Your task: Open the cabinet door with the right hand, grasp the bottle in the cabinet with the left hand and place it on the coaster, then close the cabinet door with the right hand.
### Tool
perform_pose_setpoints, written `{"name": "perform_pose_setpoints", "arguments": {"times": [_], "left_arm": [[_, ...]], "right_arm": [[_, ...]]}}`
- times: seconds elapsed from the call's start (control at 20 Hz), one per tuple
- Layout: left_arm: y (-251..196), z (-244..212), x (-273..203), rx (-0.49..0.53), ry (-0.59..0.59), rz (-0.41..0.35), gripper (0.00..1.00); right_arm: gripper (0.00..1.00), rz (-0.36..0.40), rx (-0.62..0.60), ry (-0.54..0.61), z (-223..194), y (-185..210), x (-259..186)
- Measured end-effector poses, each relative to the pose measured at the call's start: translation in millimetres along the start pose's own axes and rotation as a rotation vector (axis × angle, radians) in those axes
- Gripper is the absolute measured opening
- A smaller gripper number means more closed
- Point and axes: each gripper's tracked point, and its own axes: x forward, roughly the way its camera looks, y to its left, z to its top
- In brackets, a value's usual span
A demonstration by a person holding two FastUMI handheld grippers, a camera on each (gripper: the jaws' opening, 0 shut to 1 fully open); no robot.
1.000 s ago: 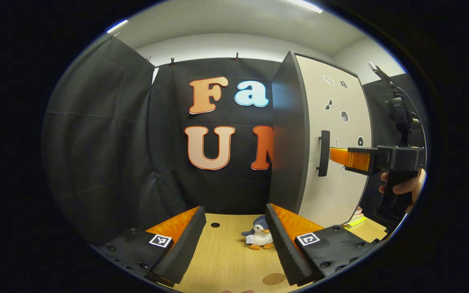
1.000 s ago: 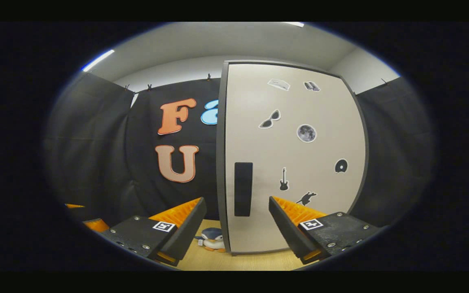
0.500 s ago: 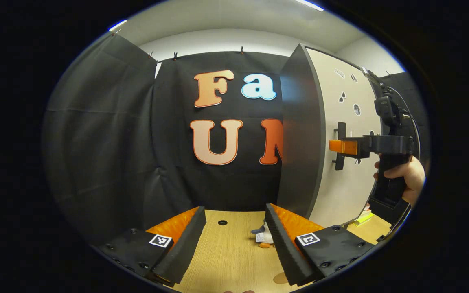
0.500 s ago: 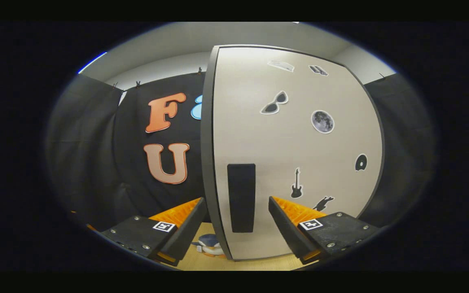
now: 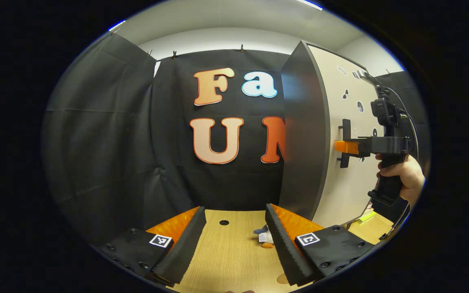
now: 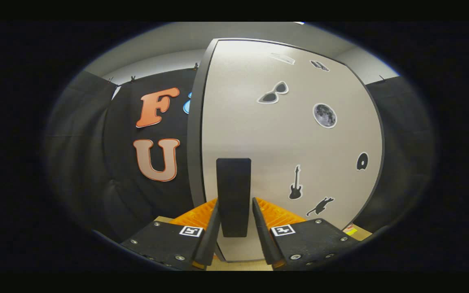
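Observation:
The cabinet (image 5: pixel 303 134) stands at the right of the left gripper view, its pale stickered door (image 6: pixel 291 142) closed flat, so the inside is hidden. My right gripper (image 6: pixel 234 221) is shut on the door's upright black handle (image 6: pixel 233 183), one finger on each side. From the left gripper view, the right gripper (image 5: pixel 342 147) meets the handle (image 5: pixel 345 142), with a hand (image 5: pixel 401 177) holding it. My left gripper (image 5: pixel 234 209) hovers open over the wooden table (image 5: pixel 226 256), with nothing between its fingers. A brown coaster (image 5: pixel 282 279) peeks out beside one finger.
A small penguin plush (image 5: pixel 264 238) lies on the table by the cabinet's near corner, partly behind my left gripper's finger. A cable hole (image 5: pixel 224 222) sits at the table's back. Yellow papers (image 5: pixel 364 218) lie by the cabinet's base at the right.
My right gripper moved forward to the door and its fingers closed onto the handle. The left gripper shifted slightly, so the penguin and coaster are now more hidden behind its finger.

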Motion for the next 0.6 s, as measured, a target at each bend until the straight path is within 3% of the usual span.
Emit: {"name": "perform_pose_setpoints", "arguments": {"times": [0.1, 0.3, 0.6], "left_arm": [[-3.0, -1.4, 0.3, -0.008, 0.008, -0.005, 0.95], [-5.8, -1.9, -2.6, -0.011, 0.010, -0.004, 0.95], [-16.2, 7.7, -18.4, -0.013, -0.001, 0.007, 0.95]], "right_arm": [[0.37, 0.010, 0.014, -0.003, -1.7, -1.9, 2.9], [0.36, 0.027, 0.019, -0.001, -1.4, -1.7, -2.5], [0.21, 0.056, 0.070, 0.003, 6.6, -0.3, -27.8]]}}
